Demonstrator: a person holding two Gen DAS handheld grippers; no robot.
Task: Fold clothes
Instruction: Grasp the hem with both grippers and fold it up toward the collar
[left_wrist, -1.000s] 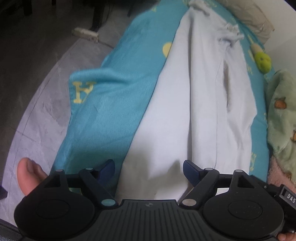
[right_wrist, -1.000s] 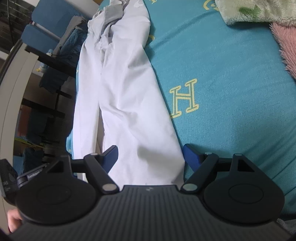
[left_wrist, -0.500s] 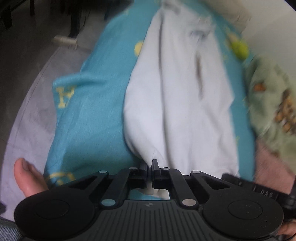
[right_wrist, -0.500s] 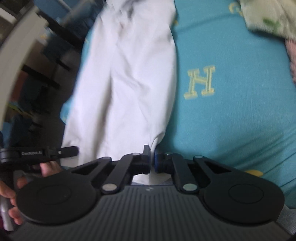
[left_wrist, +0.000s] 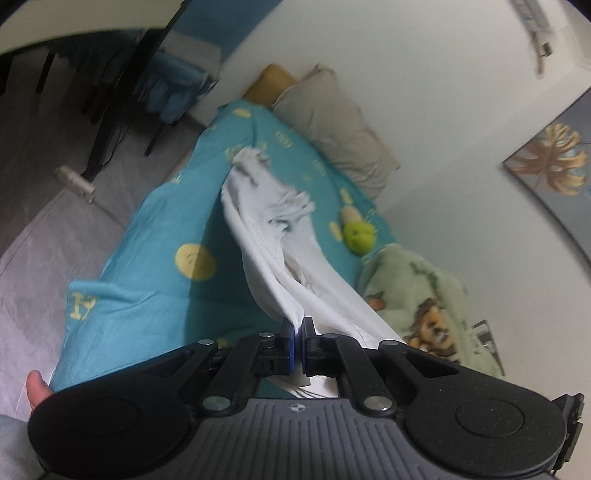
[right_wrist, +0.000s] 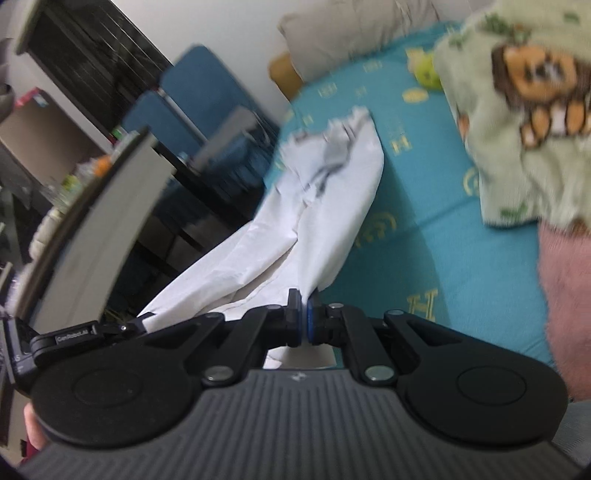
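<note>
Over teal bed (left_wrist: 155, 258): both hand-held grippers pinch white trousers (left_wrist: 295, 266) hem, lifted.

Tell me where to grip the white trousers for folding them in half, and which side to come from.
Grip the white trousers at the leg hems, one per gripper, coming in from the foot end. That is where the left gripper and right gripper are clamped now. The waistband lies bunched at the far end on the teal sheet, so lifted hems can probably carry straight over onto it.
</note>
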